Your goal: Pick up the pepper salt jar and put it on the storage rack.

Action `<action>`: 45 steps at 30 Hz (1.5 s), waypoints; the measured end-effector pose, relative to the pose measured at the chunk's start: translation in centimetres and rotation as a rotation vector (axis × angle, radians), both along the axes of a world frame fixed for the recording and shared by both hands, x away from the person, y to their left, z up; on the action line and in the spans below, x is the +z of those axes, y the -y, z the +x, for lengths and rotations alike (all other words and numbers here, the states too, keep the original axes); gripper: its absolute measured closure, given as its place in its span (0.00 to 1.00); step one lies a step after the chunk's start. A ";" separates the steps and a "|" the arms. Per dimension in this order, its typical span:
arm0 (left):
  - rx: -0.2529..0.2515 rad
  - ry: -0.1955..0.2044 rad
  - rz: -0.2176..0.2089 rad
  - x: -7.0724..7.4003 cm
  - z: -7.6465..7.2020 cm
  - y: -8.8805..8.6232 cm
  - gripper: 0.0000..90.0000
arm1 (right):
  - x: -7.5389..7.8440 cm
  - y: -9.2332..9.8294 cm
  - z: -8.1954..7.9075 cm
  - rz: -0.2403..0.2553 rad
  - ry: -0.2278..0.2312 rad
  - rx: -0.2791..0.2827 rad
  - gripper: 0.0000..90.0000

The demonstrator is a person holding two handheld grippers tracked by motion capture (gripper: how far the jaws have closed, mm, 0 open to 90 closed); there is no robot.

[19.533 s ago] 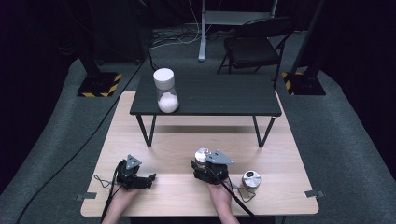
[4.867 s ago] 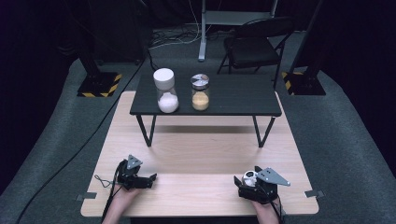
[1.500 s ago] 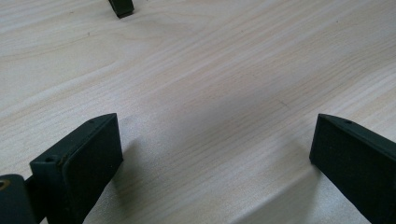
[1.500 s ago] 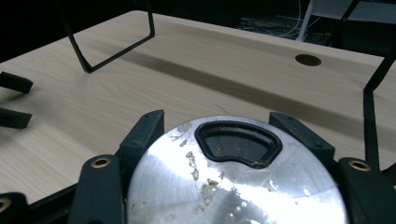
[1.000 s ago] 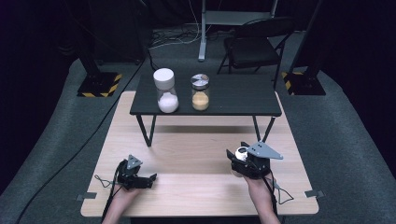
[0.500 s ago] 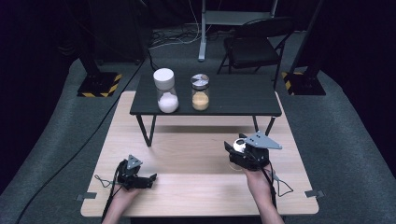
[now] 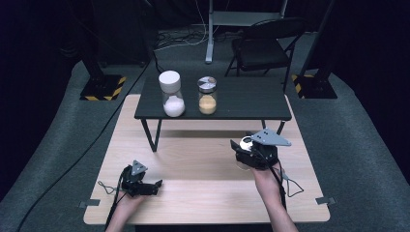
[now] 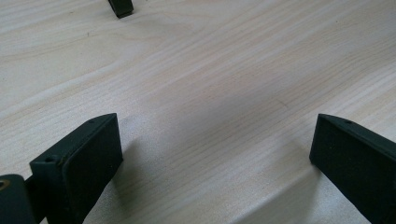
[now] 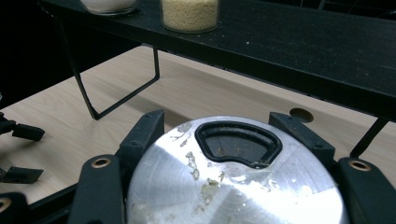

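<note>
Setting: A dark studio with grey carpet is surrounding a pale wooden worktop [image 7: 193, 159]; a black raised shelf [image 7: 251, 99] on thin legs is standing across its far half.

Right claw [image 7: 247, 150]: It is clamping a jar with a metal lid [image 9: 233, 172]. In the right gripper view both black jaws are pressing against the lid's rim from either side, so the jar cannot slip.

Jar position: The jar is hanging above the right part of the worktop, in front of the shelf and below its top.

Jar orientation: Its long axis is running roughly upright, perhaps tipped a little towards the shelf. The lid is facing up, and its dark pour flap is sitting on the shelf side. The body under the lid is hidden, so the contents cannot be read.

Reason for hold: Gripping at the lid is leaving the base free to be set down flat. By my judgement, the jar is heading for the shelf.

Shelf contents: A white-capped jar [image 7: 170, 94] of white grains and a metal-lidded jar [image 7: 207, 95] of yellow grains are standing upright, near each other, on the left half. The right half is offering room for a third.

Left claw [image 7: 147, 186]: It is resting low on the near left of the worktop, jaws spread wide with only bare wood between them. It is staying out of the working path.

Risk: The shelf's front edge is lying between the jar and its likely landing spot.
</note>
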State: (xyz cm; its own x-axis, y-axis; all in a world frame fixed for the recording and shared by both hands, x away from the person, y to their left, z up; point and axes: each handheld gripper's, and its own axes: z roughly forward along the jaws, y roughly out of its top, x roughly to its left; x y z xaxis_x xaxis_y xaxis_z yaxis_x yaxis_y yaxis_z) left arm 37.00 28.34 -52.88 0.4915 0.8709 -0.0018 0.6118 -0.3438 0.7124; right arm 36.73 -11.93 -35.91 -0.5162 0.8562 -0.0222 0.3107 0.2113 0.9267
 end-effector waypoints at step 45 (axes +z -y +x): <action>-0.004 -0.001 0.002 0.0 0.0 0.0 0.02 | 5.5 -1.5 3.0 -0.023 0.036 -0.002 0.41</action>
State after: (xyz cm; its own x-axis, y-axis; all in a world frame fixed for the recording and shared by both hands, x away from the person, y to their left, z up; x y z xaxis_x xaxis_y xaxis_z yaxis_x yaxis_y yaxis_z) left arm 36.99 28.35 -52.87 0.4952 0.8688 -0.0002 0.6110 -0.3481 0.7110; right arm 39.77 -10.40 -30.39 -0.5129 0.8563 -0.0605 0.2776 0.2322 0.9322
